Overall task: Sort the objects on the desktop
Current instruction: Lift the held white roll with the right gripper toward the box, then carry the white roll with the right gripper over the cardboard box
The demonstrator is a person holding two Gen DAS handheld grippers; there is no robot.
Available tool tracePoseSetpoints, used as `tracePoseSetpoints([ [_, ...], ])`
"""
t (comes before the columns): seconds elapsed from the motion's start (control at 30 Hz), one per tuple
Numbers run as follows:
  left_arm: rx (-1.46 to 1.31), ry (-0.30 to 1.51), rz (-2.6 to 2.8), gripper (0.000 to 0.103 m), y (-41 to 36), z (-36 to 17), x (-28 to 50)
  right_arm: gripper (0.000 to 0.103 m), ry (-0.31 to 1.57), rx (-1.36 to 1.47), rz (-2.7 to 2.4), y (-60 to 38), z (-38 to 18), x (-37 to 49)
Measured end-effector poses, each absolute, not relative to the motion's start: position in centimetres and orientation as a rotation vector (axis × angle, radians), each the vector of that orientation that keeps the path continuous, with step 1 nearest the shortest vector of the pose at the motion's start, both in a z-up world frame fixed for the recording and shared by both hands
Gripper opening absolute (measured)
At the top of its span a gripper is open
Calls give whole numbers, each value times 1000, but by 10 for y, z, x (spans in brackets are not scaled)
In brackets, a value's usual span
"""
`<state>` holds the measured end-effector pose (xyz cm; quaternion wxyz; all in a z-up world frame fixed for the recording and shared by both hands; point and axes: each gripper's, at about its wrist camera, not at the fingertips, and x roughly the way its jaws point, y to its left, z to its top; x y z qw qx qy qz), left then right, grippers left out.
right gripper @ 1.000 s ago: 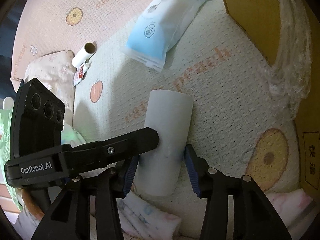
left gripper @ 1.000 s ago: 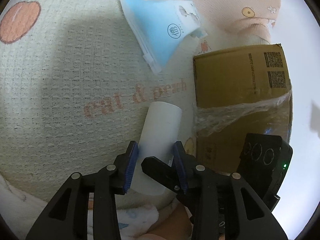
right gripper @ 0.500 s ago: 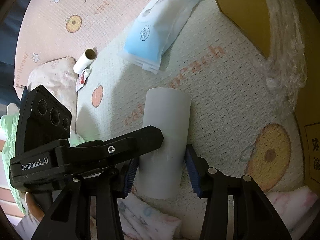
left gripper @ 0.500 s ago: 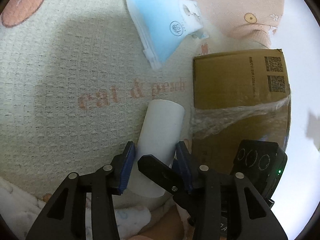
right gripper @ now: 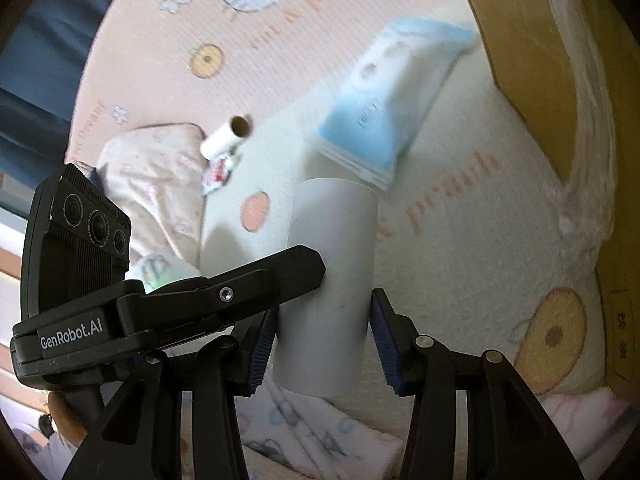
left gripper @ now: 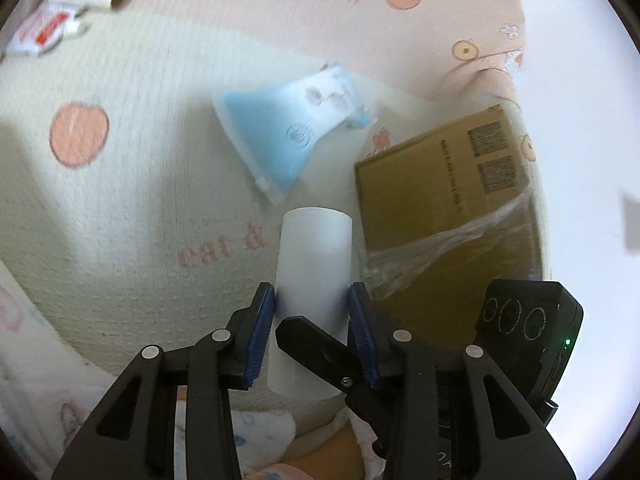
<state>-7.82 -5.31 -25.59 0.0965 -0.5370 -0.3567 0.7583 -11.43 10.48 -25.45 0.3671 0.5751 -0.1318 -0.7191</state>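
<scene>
Claws, two of them, meet on one tall white paper tube (left gripper: 314, 280): your left claw (left gripper: 312, 320) brackets its lower part with blue pads on both sides, and its jaws are closing, the pads right against the tube wall. Your right claw (right gripper: 322, 332) grips the same tube (right gripper: 332, 280), its left pad pressed to the side; whether the right pad touches, you cannot tell from that view. The other claw's black finger crosses in front of the tube in each view.

Beyond the tube you have one cream waffle-knit blanket (left gripper: 140, 184) with peach prints and pink lettering, and one pink blanket (right gripper: 320, 24) with a cat cartoon behind it. On the cream blanket lies one blue and white plastic pouch (left gripper: 280, 136), just past the tube's far end. One brown cardboard box (left gripper: 444, 184), wrapped in loose clear film, stands close beside the tube. Farther off lie one small white roll with a brown cardboard core (right gripper: 230, 136) and one small red and white sachet (left gripper: 42, 32) touching it.
</scene>
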Motion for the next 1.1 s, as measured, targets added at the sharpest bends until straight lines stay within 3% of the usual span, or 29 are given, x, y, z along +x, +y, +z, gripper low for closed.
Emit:
tracePoseSetpoints([
  [0.47,-1317,-1033,2377,42,-58,-161,-80,44,-379,1232,-1947,104,-163,-124],
  [1.1,-1124,-741,2322,42,56,-87,-152,44,-409,967,-2193,185,-78,-155],
])
